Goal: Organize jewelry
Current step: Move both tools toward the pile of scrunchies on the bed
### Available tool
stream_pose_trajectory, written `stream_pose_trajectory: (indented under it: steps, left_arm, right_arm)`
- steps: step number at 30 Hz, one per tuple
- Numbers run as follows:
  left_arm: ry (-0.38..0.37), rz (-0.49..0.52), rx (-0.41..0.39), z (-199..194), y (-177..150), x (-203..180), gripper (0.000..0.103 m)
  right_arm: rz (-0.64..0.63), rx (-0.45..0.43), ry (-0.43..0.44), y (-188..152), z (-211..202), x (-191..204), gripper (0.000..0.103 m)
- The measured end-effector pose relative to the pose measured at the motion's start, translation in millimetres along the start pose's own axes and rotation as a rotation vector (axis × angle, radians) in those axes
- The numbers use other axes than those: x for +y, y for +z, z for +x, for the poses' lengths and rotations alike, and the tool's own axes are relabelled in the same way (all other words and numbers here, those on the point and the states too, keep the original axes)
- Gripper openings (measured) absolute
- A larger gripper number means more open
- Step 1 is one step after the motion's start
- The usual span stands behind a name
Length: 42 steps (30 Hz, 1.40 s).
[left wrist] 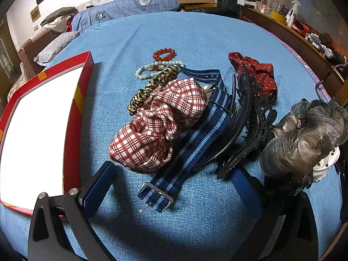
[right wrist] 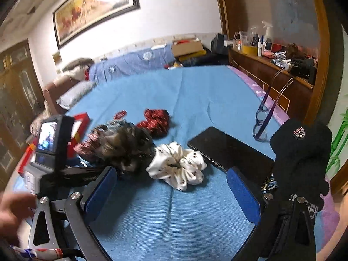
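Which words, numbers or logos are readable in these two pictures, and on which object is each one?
Nothing reads with certainty.
Black hat: shield badge with what may be "69"; its small line above is too blurred.
Black cloth below the hat: white letters, cut off and blurred, not readable.
Blue bedding: round white emblems, text too small.
Yellow wall plaque: too small.
Bottles on the shelf: labels too small.

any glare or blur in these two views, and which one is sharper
Left wrist view is sharper: the red plaid fabric scrunchie and blue striped watch strap read crisply, but the white inside of the red box is blown out. Right wrist view is softer, with motion blur on the dark fluffy scrunchie and the hand; both bend at the fisheye edges.
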<state>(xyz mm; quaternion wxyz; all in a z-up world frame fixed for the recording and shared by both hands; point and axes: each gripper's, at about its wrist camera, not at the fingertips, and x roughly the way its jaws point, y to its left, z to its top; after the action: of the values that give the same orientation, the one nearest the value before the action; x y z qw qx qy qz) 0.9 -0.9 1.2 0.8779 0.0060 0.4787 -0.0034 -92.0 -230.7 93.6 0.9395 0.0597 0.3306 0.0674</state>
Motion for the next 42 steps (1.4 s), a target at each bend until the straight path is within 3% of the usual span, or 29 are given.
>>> stream_pose_trajectory:
  steps: [7,11,13,15,17,22,30,42]
  left_arm:
    - [0.013,-0.014,0.000,-1.0,-2.9,-4.3,0.103]
    - [0.008,0.019,-0.017,-19.0,-15.4,-0.4,0.103]
    - [-0.044,-0.003,-0.088,-46.4,-25.2,8.5,0.103]
    - [-0.055,0.002,-0.135,-76.3,-34.1,16.6,0.103]
    - [-0.077,0.006,-0.231,-116.6,-44.4,29.2,0.103]
    - [-0.062,0.052,-0.347,-179.7,-63.7,53.1,0.103]
    - [-0.051,0.032,-0.347,-182.2,-77.9,70.2,0.103]
    - [-0.073,0.042,-0.303,-167.7,-77.9,62.9,0.103]
  right_arm:
    - [0.061,-0.015,0.080,-8.1,-15.9,8.4,0.103]
    - [0.033,-0.028,0.055,-9.3,-23.7,22.0,0.103]
    - [0.029,-0.030,0.044,-9.4,-26.1,23.6,0.103]
    - [0.048,-0.045,0.037,-8.3,-30.6,20.9,0.103]
    - [0.073,-0.058,0.046,-6.1,-35.2,17.1,0.103]
    - [0.071,-0.103,0.072,-1.1,-53.3,23.1,0.103]
    - [0.007,-0.119,0.071,-7.0,-65.8,53.5,0.103]
    - [0.016,-0.092,0.075,-10.6,-60.2,48.8,0.103]
